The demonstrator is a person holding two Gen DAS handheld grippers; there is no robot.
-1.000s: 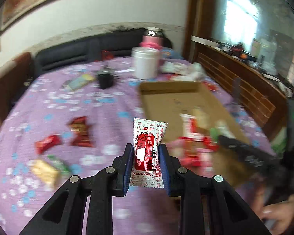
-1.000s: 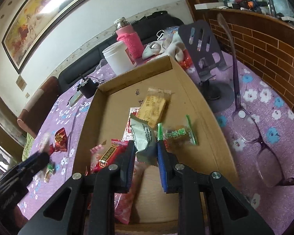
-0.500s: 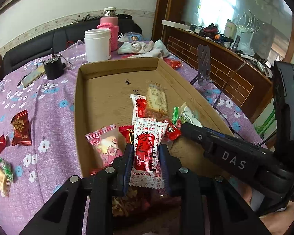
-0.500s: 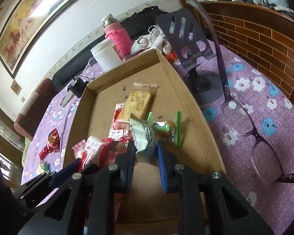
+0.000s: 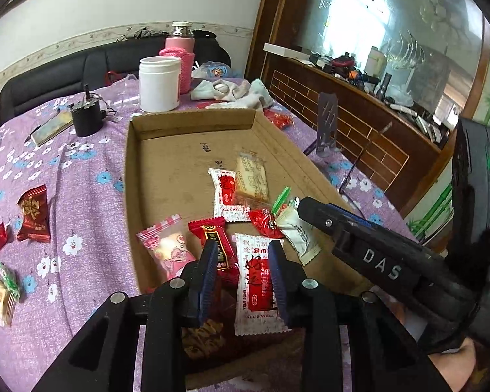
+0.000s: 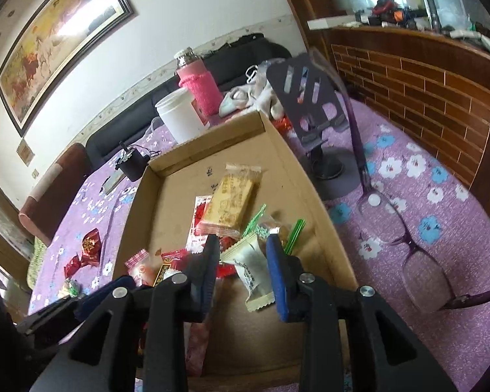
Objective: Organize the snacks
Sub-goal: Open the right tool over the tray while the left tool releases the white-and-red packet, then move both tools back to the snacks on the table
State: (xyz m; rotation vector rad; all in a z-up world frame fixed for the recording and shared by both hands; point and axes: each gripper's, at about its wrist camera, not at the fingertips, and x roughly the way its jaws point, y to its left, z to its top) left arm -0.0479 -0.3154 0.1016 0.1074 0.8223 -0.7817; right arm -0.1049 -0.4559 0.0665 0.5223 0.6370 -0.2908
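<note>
Right wrist only: purple glasses (image 6: 418, 261)

I can read white raised letters "DAS" on the side of the right gripper (image 5: 380, 263) as my left camera sees it. "ALL'S WELL" is printed along the bottom of the red-and-white sachet (image 5: 258, 289) at the cardboard tray's (image 5: 192, 121) near edge, and again on a second matching sachet (image 5: 228, 196) mid-tray. Other wrappers carry Chinese characters I cannot make out.
</note>
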